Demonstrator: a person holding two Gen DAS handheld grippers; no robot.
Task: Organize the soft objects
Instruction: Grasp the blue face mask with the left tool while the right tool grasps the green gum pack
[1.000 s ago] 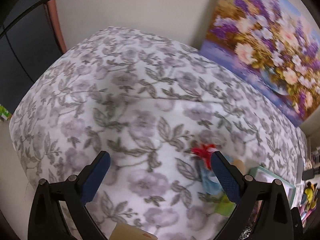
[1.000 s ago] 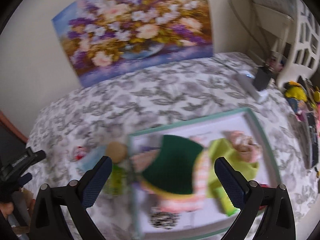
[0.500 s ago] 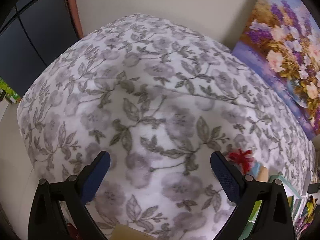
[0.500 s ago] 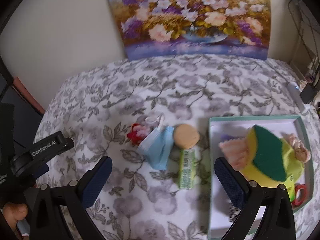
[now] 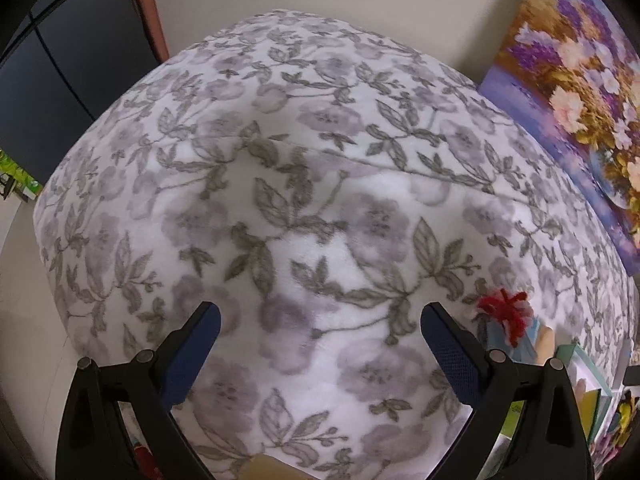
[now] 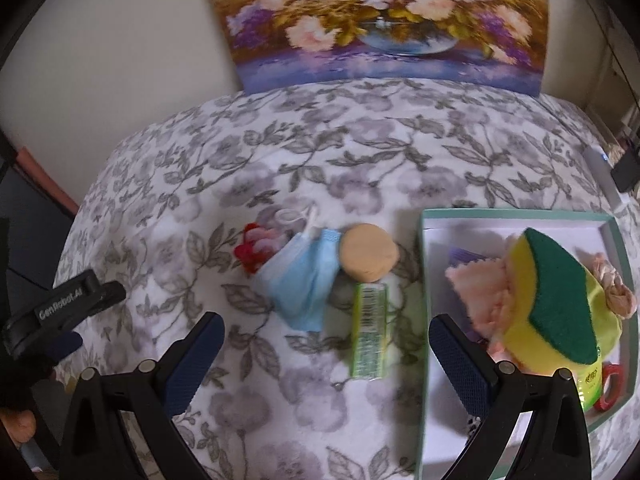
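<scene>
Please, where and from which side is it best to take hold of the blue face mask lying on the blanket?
Grip the blue face mask at its lower folded body, from above, probably with the right gripper, whose jaws stand open. That end lies flat and free; the upper end touches the red yarn piece and tan round sponge.

The blanket (image 6: 360, 152) is soft fuzzy cloth, the blue face mask (image 6: 300, 280) is thin crinkly cloth, the sponge (image 6: 556, 300) has a rough green top on soft yellow foam, and the green packet (image 6: 370, 330) looks like shiny plastic.
</scene>
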